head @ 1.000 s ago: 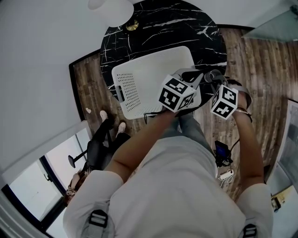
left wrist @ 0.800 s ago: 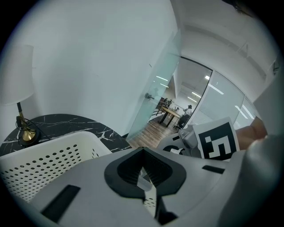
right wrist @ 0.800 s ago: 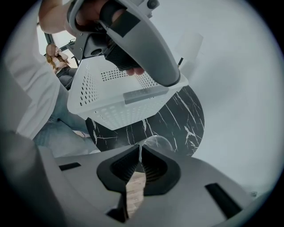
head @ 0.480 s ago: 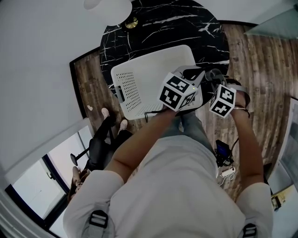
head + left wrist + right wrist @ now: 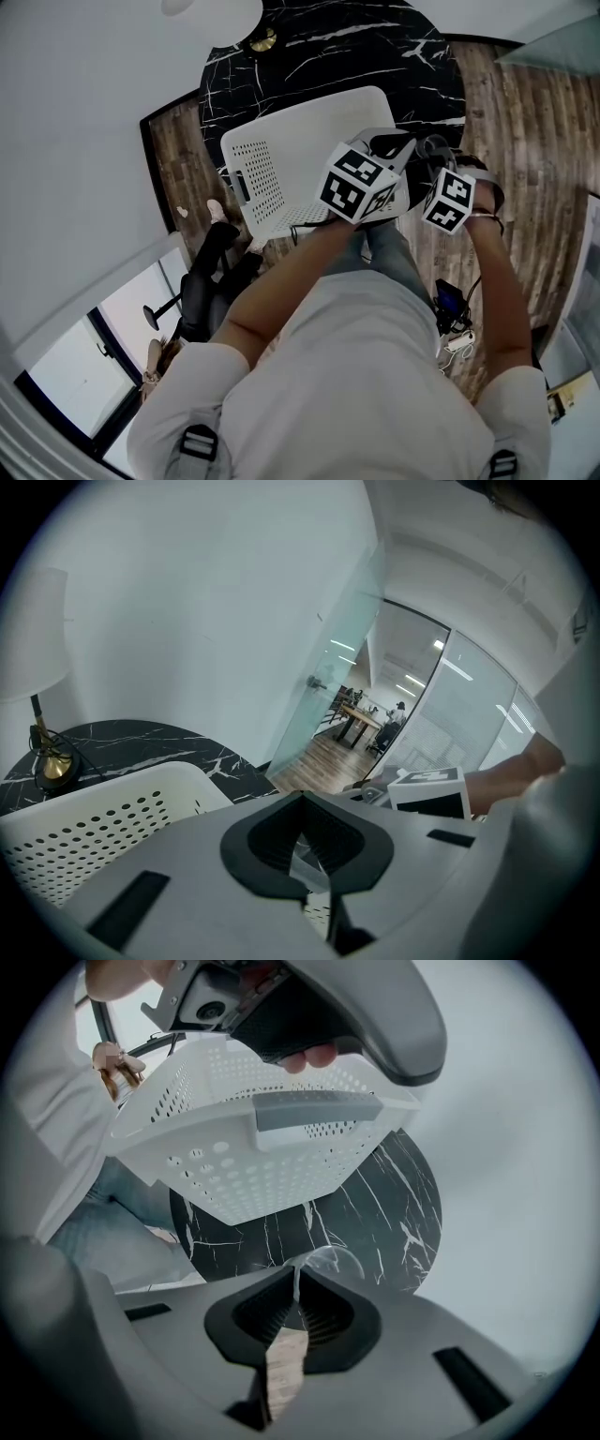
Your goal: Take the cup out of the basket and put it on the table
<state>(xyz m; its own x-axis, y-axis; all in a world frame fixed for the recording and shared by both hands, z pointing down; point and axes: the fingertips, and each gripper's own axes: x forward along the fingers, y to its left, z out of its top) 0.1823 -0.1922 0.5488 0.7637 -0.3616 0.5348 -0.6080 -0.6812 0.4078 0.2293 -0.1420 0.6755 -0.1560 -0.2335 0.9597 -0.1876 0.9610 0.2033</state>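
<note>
From overhead, the white basket (image 5: 300,141) hangs raised over the black marble counter (image 5: 328,56). The left gripper (image 5: 386,152) is at its near rim and the right gripper (image 5: 437,167) sits just beside it, off the basket's corner.

Into the left gripper view: the fingers are pinched together on a thin pale edge, the basket's rim by my reading, so this hand is carrying the basket clear. A lamp (image 5: 28,630) stands at the counter's far side.

Over to the right gripper view: the fingers are closed on the wall of the clear cup (image 5: 333,1262). It is already outside the basket, about over the counter's edge. Bare marble lies beyond, and I'd say the set-down must steer clear of the lifted basket above and the lamp.
</note>
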